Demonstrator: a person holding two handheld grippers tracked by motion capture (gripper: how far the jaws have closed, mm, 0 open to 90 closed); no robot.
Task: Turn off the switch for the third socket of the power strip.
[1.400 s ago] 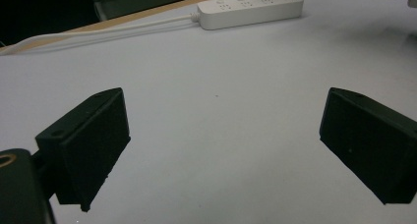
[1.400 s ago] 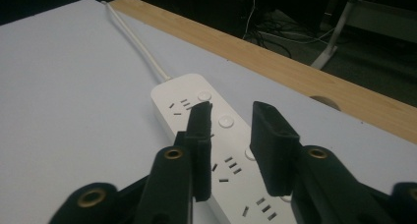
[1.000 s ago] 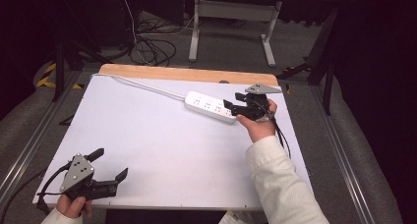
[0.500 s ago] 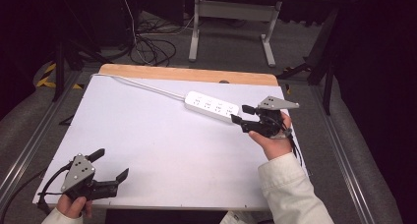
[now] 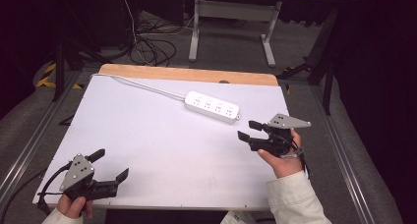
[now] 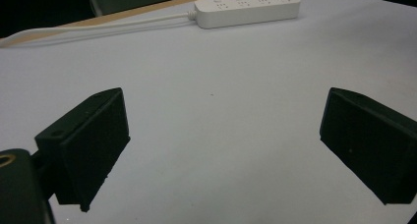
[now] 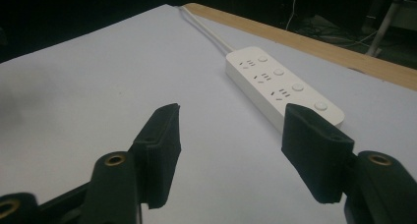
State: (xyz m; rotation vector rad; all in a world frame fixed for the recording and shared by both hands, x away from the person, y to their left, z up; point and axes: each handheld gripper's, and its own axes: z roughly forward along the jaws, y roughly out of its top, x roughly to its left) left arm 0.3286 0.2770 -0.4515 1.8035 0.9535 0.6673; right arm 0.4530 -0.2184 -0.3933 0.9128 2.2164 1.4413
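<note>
We see a table (image 5: 162,150) covered by a white board, with a strip of bare wood along its far edge, taking up the middle of the high view. On it, right of centre and toward the top of the board, lies the power strip (image 5: 212,106), flat, sockets up; its cord (image 5: 142,85) runs off to the upper left corner of the board.

Our right gripper (image 5: 249,130) hangs at the right of the frame, just below and to the right of the strip, near it but apart from it. Its jaws stand open and hold nothing, pointing toward the strip's near end. Our left gripper (image 5: 109,165) sits at the lower left, well apart from the strip, its jaws also spread wide and empty.

As we judge it, the work is at an early stage: the strip lies free on the table and any grasp or move of it is yet to come.

Nothing is plugged into the sockets that we can make out. The cord's far end runs out past the board's corner, and where it leads is hard to follow among the dark floor cables (image 5: 147,47). The strip's switches show as small round buttons in the right gripper view; their setting we cannot tell.
</note>
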